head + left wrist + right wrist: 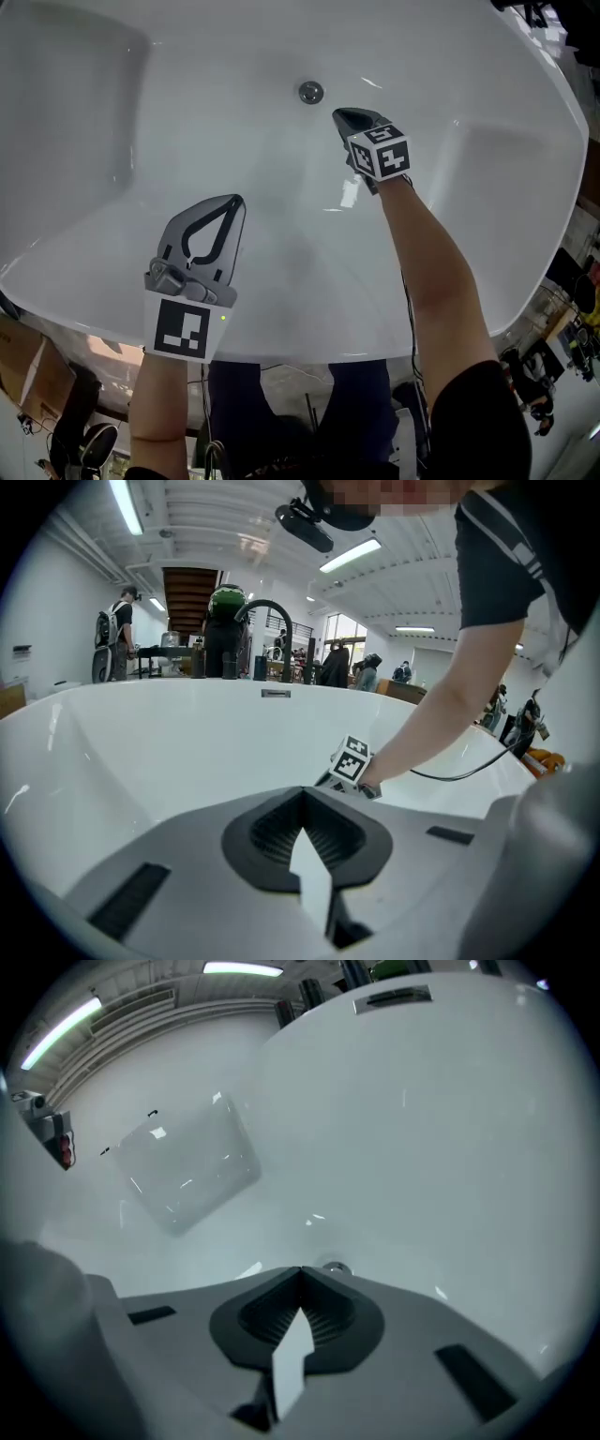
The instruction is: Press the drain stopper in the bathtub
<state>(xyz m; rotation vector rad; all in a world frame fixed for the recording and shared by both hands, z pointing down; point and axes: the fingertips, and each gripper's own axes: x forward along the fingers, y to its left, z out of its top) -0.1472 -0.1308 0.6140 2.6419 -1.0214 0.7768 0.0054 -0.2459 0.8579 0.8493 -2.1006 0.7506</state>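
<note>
In the head view I see the round chrome drain stopper (310, 92) low in the white bathtub (187, 141), with my right gripper (339, 115) near it and my left gripper (234, 200) well back. The left gripper view adds its jaws pressed together, empty, and a black arched faucet (269, 611) beyond the rim. The right gripper view shows jaws likewise together, with the stopper just past their tips.

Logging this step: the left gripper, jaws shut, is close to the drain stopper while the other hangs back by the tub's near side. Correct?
No: the right gripper, jaws shut, is the one close to the drain stopper; the left gripper hangs back by the tub's near side. The head view shows it.
</note>
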